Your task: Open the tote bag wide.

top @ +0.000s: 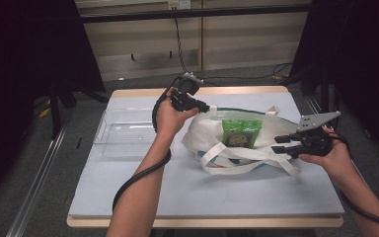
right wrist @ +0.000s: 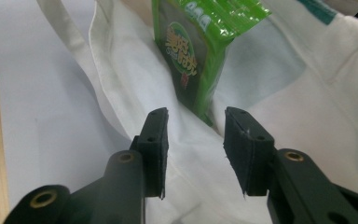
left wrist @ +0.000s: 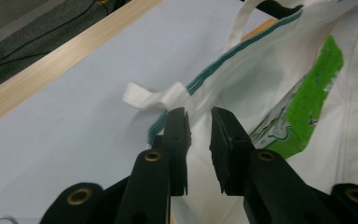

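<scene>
Both forearms reach in, the left gripper (top: pixel 208 106) and right gripper (top: pixel 278 143) released beside the tote bag (top: pixel 207 136), snack packet (top: pixel 241 132) seemingly in, handles still loose.

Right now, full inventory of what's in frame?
tote bag: 1, white with teal trim and white straps, lying mid-table
snack packet: 1, green, on the tote bag at its mouth
plastic bin: 1, clear, left side of table
table: 1, pale blue top with wood edge
left claw: 1, black, at the tote bag's far left rim, jaws slightly apart, nothing held
right claw: 1, black, right of the snack packet, jaws open
</scene>
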`<state>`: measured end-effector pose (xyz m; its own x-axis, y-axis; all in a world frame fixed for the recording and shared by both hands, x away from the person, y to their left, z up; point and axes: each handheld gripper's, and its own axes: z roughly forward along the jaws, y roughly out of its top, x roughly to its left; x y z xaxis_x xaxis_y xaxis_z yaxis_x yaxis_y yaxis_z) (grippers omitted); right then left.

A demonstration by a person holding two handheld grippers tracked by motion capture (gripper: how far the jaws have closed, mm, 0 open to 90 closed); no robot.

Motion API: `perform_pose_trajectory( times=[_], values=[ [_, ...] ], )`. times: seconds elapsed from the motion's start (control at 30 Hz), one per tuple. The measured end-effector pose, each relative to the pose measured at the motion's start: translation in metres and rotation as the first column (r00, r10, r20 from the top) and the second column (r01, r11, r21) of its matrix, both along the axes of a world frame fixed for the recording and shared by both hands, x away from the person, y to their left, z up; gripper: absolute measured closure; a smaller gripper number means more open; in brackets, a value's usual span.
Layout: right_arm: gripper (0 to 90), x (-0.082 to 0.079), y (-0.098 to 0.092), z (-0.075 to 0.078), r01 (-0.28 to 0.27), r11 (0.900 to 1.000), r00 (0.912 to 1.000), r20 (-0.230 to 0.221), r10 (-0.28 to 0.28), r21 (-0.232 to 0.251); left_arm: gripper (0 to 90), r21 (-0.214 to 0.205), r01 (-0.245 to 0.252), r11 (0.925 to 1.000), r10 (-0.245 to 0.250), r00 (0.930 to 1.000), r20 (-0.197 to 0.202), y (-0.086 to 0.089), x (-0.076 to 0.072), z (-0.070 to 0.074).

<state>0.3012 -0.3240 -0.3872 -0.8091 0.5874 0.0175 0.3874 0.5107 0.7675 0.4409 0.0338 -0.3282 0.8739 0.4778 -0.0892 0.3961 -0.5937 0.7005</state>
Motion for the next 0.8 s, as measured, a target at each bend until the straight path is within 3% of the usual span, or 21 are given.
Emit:
perform_pose_trajectory(
  times=[0.27,0.8],
  values=[
    [71.1,0.009,-0.002,0.007,0.011,0.9999,0.9999,0.003,-0.011,-0.013,81.9,-0.005,0.044,0.9990,-0.044,0.9988,-0.023,-0.008,-0.013,-0.006],
    [89.4,0.029,-0.005,0.019,0.074,0.9968,0.9969,-0.030,-0.073,0.030,88.3,0.002,0.079,0.9968,-0.079,0.9958,-0.046,-0.011,-0.027,-0.018]
  ],
)
